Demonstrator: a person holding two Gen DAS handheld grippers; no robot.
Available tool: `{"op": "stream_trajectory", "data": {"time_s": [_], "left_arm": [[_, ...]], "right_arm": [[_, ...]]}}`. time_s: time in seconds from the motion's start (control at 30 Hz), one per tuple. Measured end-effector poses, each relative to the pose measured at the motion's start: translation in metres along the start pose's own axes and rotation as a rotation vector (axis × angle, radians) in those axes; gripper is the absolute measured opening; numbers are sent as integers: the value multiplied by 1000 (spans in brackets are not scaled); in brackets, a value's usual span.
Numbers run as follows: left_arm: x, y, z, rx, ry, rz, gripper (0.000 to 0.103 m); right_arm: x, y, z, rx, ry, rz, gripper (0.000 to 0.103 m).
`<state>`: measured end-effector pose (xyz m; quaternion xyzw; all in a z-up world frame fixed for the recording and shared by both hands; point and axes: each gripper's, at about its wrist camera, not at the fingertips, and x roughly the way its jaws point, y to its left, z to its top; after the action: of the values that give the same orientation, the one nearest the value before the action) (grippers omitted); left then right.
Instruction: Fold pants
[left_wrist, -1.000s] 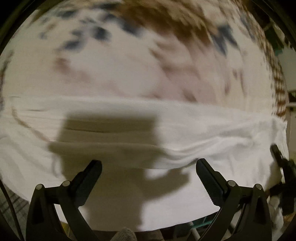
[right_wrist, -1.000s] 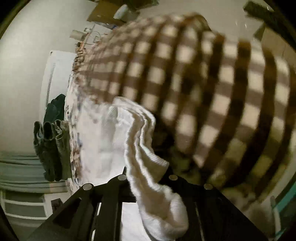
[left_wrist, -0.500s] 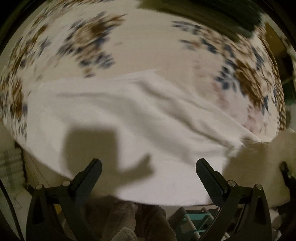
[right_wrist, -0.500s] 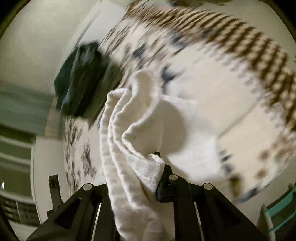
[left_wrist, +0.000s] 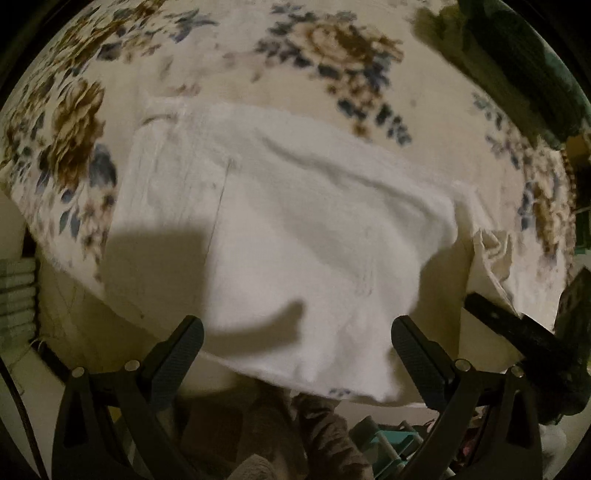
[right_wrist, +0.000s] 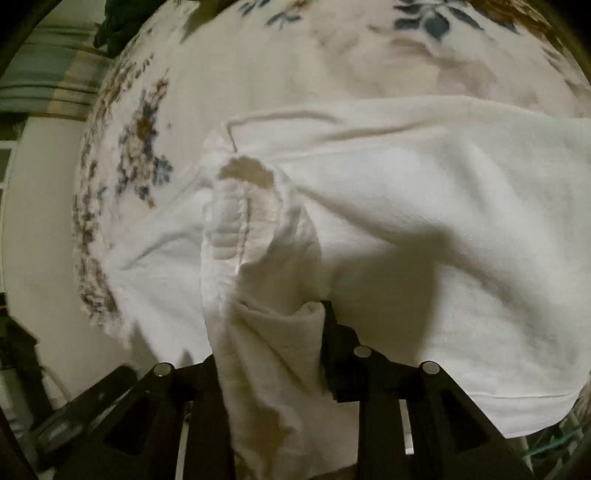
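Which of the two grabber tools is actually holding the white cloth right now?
The right gripper: white pants fabric is bunched between its closed fingers. The left gripper hangs open above the cloth, gripping nothing.

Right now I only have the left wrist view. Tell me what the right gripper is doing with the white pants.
Observer: The right gripper is shut on a bunched fold of the white pants, with cloth hanging down between its jaws.
Operator: Report the waistband.
Observer: The right wrist view shows a gathered opening just ahead of the grip, gaping upward.
Operator: Say where the rest lies.
Observer: It spreads to the right of the grip over the floral bedspread, with long creases across it.
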<state>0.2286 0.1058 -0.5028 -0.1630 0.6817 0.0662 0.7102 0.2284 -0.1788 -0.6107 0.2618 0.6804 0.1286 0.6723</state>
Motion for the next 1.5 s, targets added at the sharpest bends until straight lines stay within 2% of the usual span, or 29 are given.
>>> {"op": "stream_trajectory", "data": {"time_s": [0.03, 0.07, 0.1, 0.17, 0.23, 0.3, 0.4, 0.47, 0.53, 0.57, 0.63, 0.67, 0.8, 0.93, 0.97, 1.0, 1.07, 1.1, 1.17, 1.27, 1.4, 1.5], "left_arm": [[-1, -4, 4, 11, -4, -37, 103], [0, -13, 8, 25, 3, -97, 103], [1, -19, 8, 35, 15, -141, 103], [10, -42, 9, 62, 60, -256, 103], [22, -68, 10, 90, 88, -307, 103], [37, -94, 11, 143, 103, -297, 103], [60, -129, 11, 221, 104, -220, 103], [72, -142, 10, 258, 88, -170, 96], [85, -155, 8, 313, 72, -89, 47], [91, -160, 7, 326, 63, -83, 29], [89, -161, 4, 332, 45, -105, 14], [81, -161, -1, 338, 23, -105, 12], [50, -139, -17, 294, -14, -113, 11], [59, -101, -19, 174, 48, -114, 12], [65, -97, -18, 173, 63, -114, 15], [71, -94, -16, 174, 77, -116, 16], [78, -91, -9, 155, 96, -107, 26], [80, -88, -6, 148, 106, -109, 27], [79, -82, -1, 138, 103, -126, 35], [72, -74, -1, 129, 96, -145, 35], [63, -66, -5, 131, 87, -150, 35], [46, -63, -7, 117, 42, -169, 36]], "right_arm": [[-9, -4, 0, 15, 6, 50, 47], [-22, -10, -1, 35, 11, 86, 70], [-35, -16, -1, 49, 12, 95, 84], [-62, -27, -7, 58, 0, 97, 85], [-89, -37, -11, 62, -19, 82, 85], [-111, -55, -15, 76, -44, 24, 85], [-126, -93, -14, 115, -69, -112, 85], [-128, -122, -13, 157, -61, -183, 85], [-122, -143, -11, 199, -45, -225, 85], [-119, -153, -10, 215, -37, -227, 85], [-111, -166, -5, 239, -30, -237, 85], [-109, -170, -3, 245, -30, -234, 85], [-107, -173, 5, 248, -26, -242, 85], [-106, -164, 9, 200, 5, -288, 85], [-104, -161, 9, 191, 14, -301, 85], [-101, -159, 9, 174, 34, -317, 85], [-93, -155, 6, 153, 76, -340, 85], [-88, -155, 4, 144, 104, -358, 85], [-79, -155, -4, 125, 160, -380, 84], [-63, -168, -23, 115, 251, -455, 84], [-69, -173, -25, 174, 249, -433, 84], [-102, -171, -22, 181, 173, -384, 84]]}}
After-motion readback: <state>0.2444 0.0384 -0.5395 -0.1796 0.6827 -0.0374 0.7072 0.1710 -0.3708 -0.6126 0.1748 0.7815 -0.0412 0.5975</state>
